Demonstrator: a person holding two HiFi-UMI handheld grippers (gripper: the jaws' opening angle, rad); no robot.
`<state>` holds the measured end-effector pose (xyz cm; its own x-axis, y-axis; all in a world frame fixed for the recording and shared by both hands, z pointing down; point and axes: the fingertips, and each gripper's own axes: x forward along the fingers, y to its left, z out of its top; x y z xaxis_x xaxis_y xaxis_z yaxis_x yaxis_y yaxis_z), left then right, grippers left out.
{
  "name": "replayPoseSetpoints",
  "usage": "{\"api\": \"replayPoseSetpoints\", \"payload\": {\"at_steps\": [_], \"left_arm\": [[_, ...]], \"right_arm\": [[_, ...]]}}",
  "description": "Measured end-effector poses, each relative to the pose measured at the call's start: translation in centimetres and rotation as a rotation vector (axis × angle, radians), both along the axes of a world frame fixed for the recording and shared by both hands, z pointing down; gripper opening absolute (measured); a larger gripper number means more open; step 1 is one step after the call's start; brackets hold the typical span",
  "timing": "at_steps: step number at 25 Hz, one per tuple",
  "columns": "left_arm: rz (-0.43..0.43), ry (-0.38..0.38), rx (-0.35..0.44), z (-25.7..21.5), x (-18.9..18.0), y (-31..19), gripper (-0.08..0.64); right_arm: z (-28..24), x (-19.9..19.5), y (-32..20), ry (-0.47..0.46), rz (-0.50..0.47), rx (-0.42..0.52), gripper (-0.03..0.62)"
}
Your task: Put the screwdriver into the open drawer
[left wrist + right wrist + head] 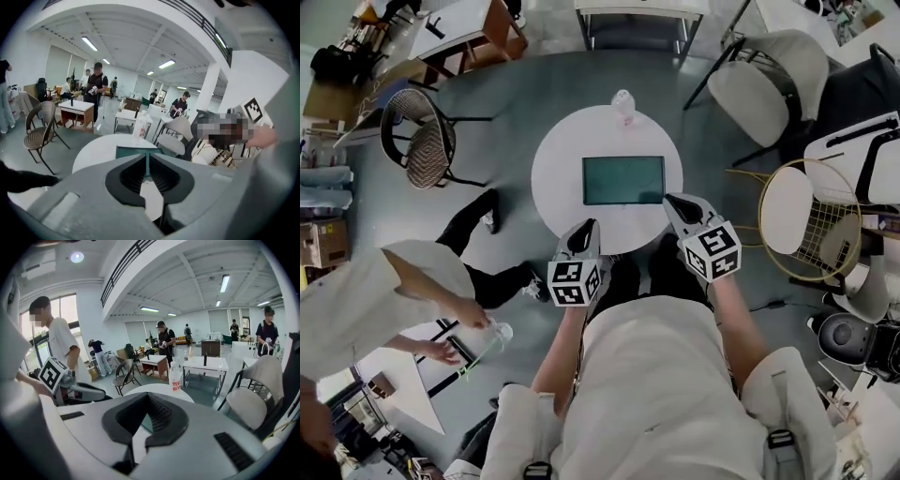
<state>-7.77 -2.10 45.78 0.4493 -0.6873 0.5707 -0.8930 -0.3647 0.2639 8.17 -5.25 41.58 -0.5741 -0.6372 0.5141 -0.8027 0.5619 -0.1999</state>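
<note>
Jaws of the left hand-held gripper point(147, 161) are pressed together in its own view, the dark pads meeting at the tips with nothing between them. The right hand-held gripper point(146, 401) is the same: pressed together and carrying nothing.

In the head view both are held just above the near edge of a round white surface point(562, 155), the left one at about 7 o'clock on its rim and the right one at about 5 o'clock. Each points inward towards the centre, and the two are apart from each other.

A teal rectangular tray point(623, 180) lies flat near the middle of the surface, its long sides running from 9 to 3 o'clock. Its near edge is just beyond both pairs of tips. Whether it is the drawer cannot be told. A clear plastic bottle point(623, 103) with a red label stands upright at the 12 o'clock edge, well apart from the tray.

The screwdriver cannot be made out in any view.

Around the surface stand a dark wicker chair point(420, 141) at 10 o'clock, a white chair point(773, 84) at 2 o'clock and a gold wire chair point(806, 216) at 3 o'clock. Another person point(384, 291) in a pale shirt is at 8 o'clock, with both hands out.
</note>
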Motion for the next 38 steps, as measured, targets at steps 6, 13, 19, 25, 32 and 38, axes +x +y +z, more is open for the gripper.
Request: {"api": "replayPoseSetpoints", "payload": {"at_steps": [6, 13, 19, 25, 32, 38], "left_arm": [[0.022, 0.013, 0.219, -9.3, -2.6, -0.4, 0.017], [0.025, 0.001, 0.408, -17.4, -5.9, 0.3, 0.014], [0.046, -0.029, 0.458, -19.7, -6.6, 0.7, 0.014], [0.064, -0.012, 0.46, -20.0, -5.6, 0.7, 0.014], [0.09, -0.012, 0.449, -19.6, -4.8, 1.3, 0.014], [0.102, -0.007, 0.438, -19.2, -4.2, 1.8, 0.014]], "right_arm": [[-6.7, -0.8, 1.7, -0.059, 0.031, 0.126, 0.006], [-13.1, 0.0, 3.8, -0.168, 0.067, 0.211, 0.006], [-16.1, 0.4, 4.7, -0.211, 0.051, 0.278, 0.005], [-16.4, -0.1, 5.1, -0.204, 0.036, 0.286, 0.005], [-16.7, -0.2, 5.5, -0.208, 0.041, 0.294, 0.005], [-16.6, -0.2, 6.1, -0.189, 0.03, 0.29, 0.005]]}}
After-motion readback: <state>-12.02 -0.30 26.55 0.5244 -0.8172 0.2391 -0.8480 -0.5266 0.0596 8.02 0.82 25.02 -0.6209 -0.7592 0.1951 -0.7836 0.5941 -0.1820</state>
